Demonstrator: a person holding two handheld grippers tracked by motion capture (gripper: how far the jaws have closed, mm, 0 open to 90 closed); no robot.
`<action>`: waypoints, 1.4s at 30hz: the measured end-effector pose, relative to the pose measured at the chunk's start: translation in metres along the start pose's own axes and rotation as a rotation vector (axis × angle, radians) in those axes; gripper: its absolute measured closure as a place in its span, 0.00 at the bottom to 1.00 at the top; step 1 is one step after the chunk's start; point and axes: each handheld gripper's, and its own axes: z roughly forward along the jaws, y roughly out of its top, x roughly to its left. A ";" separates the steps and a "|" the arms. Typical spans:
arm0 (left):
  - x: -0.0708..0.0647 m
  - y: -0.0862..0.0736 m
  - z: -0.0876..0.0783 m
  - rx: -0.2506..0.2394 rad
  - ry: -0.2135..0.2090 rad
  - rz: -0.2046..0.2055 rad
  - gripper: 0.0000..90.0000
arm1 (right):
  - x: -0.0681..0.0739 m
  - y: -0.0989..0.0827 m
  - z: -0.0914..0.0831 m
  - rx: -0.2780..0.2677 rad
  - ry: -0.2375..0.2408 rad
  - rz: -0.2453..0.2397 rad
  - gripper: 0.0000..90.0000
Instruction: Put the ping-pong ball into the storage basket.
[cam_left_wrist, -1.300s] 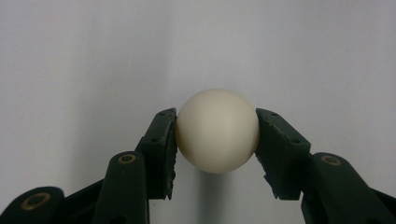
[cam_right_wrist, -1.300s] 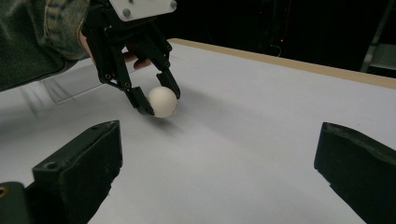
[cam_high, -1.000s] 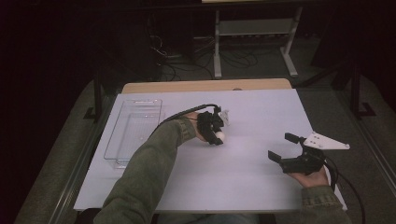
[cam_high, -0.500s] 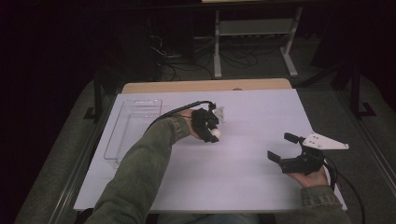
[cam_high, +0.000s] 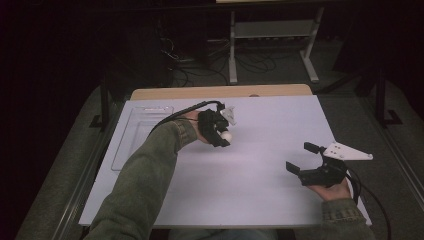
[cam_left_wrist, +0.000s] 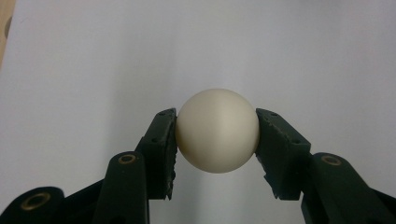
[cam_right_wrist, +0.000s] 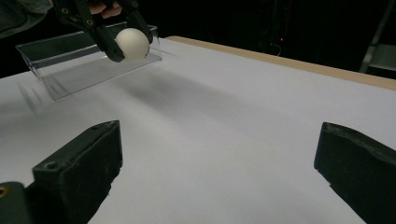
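Ball (cam_left_wrist: 217, 130): off-white, matte, smooth sphere; no marks or seams on the face that shows. Soft highlight on its upper part, shading toward the underside.
Ball, place: clamped in the left gripper (cam_high: 223, 137), above the counter (cam_high: 260, 200); in the high view it sits at about 11 o'clock from the counter's middle, just at 3 o'clock of the tray (cam_high: 131, 145).
Ball, contact: one finger (cam_left_wrist: 161, 149) presses at 9 o'clock of the sphere, the other at 3 o'clock, close to its widest line. Most of the ball stands clear past the fingertips.
Left gripper: fingers clamped on the ball; they point toward 5 o'clock in the high view. Black cable arcs from it back over the sleeve (cam_high: 145, 185).
Left gripper, from the right gripper view: seen at 11 o'clock with the ball (cam_right_wrist: 132, 43) in its fingers, in front of the tray (cam_right_wrist: 70, 70).
Right gripper (cam_high: 299, 159): fingers wide apart, nothing between them; held near the counter's 4 o'clock corner, pointing toward 9 o'clock. Grey plate on top.
Tray: clear plastic, shallow, rectangular, on the counter's 9 o'clock side; nothing seen in it.
Counter: plain white sheet, wooden strip along the 12 o'clock edge.
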 end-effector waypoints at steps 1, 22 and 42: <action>0.000 0.000 -0.001 0.000 0.001 0.001 0.56 | 0.000 0.000 0.000 0.001 -0.001 -0.002 0.00; -0.008 0.003 -0.029 0.022 0.015 0.025 0.56 | 0.000 0.000 0.000 -0.002 0.001 -0.002 0.01; -0.012 -0.007 -0.055 0.100 0.012 0.038 0.56 | 0.001 0.001 0.001 0.001 0.003 -0.004 0.00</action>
